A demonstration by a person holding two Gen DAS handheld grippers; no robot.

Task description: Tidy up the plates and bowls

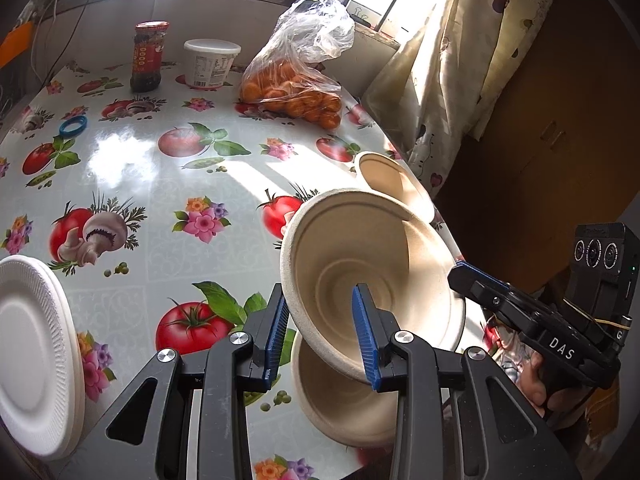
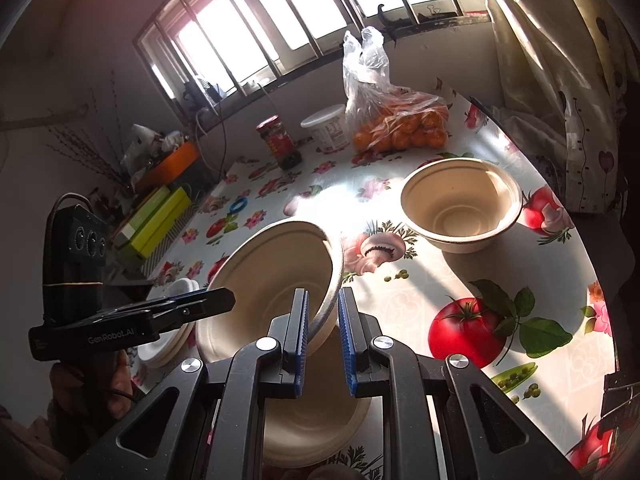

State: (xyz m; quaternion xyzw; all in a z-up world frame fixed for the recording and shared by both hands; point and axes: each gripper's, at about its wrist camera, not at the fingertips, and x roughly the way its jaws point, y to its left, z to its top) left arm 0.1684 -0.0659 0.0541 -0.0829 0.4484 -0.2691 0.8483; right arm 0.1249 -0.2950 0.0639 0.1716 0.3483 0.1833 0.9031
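A beige pulp bowl (image 1: pixel 372 264) is held tilted above a second beige bowl (image 1: pixel 344 404) on the table. My left gripper (image 1: pixel 324 336) straddles its near rim with the jaws apart. My right gripper (image 2: pixel 323 332) is shut on the opposite rim of the same bowl (image 2: pixel 276 280); it also shows at the right of the left wrist view (image 1: pixel 500 300). The lower bowl (image 2: pixel 312 416) lies under it. A third beige bowl (image 2: pixel 460 204) stands farther along the table (image 1: pixel 392 184). A stack of white foam plates (image 1: pixel 32 352) lies at the left.
At the far side of the fruit-print tablecloth (image 1: pixel 160 184) stand a dark jar (image 1: pixel 149 56), a white tub (image 1: pixel 211 62) and a bag of oranges (image 1: pixel 296 88). A blue ring (image 1: pixel 73 125) lies left. A curtain (image 1: pixel 460 60) hangs at the right edge.
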